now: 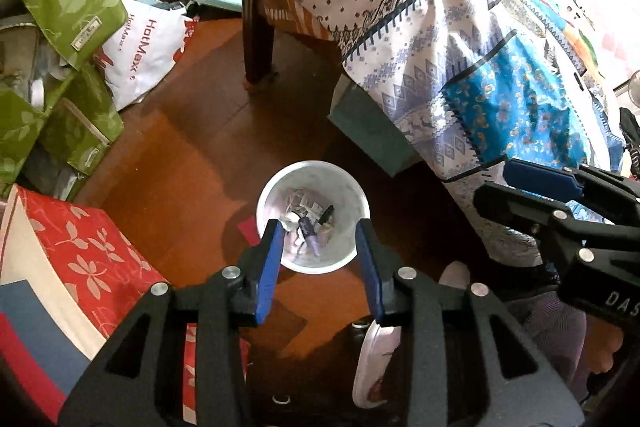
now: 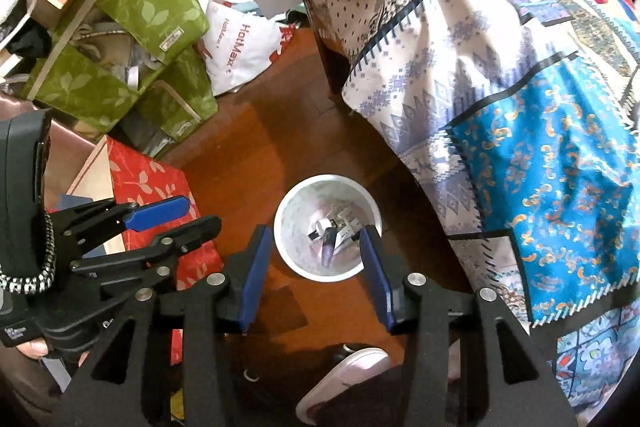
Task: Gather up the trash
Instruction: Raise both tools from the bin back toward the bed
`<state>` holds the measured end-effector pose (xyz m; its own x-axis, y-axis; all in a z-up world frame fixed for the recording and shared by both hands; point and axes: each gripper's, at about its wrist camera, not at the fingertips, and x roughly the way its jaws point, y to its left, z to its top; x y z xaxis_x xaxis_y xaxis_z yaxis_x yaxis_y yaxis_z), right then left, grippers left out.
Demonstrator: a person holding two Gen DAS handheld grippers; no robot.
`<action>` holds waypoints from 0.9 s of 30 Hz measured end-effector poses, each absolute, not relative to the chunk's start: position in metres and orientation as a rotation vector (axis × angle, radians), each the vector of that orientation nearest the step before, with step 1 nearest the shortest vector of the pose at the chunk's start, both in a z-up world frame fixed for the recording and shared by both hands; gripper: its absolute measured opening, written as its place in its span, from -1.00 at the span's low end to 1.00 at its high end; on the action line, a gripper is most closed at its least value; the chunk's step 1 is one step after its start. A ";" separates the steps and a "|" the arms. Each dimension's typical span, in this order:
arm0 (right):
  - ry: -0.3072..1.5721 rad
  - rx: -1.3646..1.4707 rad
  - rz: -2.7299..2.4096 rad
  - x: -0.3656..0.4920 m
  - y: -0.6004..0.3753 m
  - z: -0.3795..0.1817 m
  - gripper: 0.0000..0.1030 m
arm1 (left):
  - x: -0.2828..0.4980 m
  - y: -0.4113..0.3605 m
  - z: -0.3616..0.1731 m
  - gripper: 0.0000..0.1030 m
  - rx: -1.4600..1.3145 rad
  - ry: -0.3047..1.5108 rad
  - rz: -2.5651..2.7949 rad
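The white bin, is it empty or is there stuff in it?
Not empty. The white bin stands upright on the floor with scraps lying at its bottom.

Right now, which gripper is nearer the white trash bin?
Too close to call. The left gripper and right gripper both hover open above the white trash bin, side by side, neither touching it.

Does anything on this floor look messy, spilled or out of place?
The white bin stands upright on the wood floor, its trash inside, nothing spilled around it. The odd part is the left side: green boxes piled askew, tilted, beside a crumpled HotMaxx bag.
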<state>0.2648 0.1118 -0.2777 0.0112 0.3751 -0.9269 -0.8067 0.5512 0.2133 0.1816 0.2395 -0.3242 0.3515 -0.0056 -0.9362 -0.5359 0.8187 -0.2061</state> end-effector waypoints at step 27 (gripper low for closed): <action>0.698 -0.172 0.847 0.249 -0.062 -0.088 -0.18 | 0.165 0.116 -0.107 -0.29 -0.293 0.712 0.294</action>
